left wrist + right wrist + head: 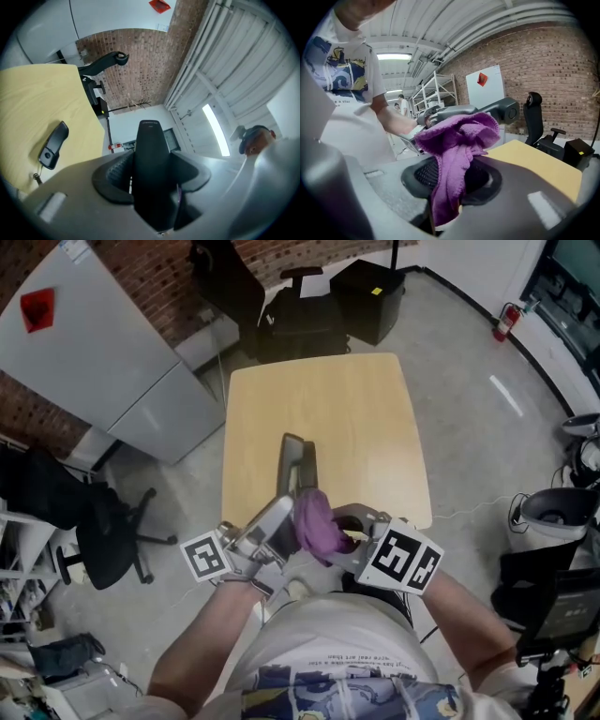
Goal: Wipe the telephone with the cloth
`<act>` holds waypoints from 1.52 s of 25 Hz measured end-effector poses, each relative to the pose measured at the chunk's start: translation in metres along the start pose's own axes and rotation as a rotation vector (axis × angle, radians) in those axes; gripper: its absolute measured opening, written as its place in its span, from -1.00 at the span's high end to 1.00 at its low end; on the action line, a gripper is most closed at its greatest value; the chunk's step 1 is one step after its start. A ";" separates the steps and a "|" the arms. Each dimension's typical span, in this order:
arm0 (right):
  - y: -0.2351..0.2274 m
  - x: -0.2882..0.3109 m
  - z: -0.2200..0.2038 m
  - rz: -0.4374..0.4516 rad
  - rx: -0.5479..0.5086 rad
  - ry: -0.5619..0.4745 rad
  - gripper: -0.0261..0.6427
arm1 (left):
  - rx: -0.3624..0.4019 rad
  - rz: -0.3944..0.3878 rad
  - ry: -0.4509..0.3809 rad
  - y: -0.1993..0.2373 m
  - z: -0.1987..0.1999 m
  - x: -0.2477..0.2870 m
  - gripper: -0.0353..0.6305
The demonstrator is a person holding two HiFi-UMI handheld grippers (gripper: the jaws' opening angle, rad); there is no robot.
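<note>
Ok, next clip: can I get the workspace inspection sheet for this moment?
Surface: light wooden square table.
Job's things: dark telephone handset lifted off the table; purple fluffy cloth bunched at it; slim dark telephone base on table.
Clutter: nothing seen.
Grippers: left gripper shut on handset; right gripper shut on cloth.
Cables: nothing seen on table.
Surroundings: black office chair, grey cabinet, brick wall.

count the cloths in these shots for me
1: the purple cloth, pinched in the right gripper's jaws and bunched beside the telephone handset that the left gripper holds. No other cloth shows in any view.
</note>
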State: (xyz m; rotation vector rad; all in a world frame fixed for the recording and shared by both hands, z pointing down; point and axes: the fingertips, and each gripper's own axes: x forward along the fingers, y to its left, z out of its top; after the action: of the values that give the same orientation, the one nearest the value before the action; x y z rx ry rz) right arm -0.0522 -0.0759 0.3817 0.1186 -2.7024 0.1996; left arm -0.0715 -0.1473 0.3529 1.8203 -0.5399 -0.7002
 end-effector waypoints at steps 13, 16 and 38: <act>-0.100 -0.034 0.013 -0.174 0.009 -0.003 0.59 | -0.041 -0.065 0.004 -0.004 -0.013 0.028 0.12; -0.096 -0.029 0.012 -0.150 0.002 0.005 0.59 | -0.046 -0.057 -0.008 -0.002 -0.009 0.027 0.12; -0.009 -0.003 -0.018 0.082 -0.116 0.142 0.59 | -0.049 -0.062 -0.011 -0.005 0.005 0.012 0.12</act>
State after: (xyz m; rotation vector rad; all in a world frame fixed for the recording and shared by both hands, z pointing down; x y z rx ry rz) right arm -0.0411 -0.0821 0.3976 -0.0399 -2.5713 0.0723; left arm -0.0656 -0.1572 0.3447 1.7948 -0.4716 -0.7591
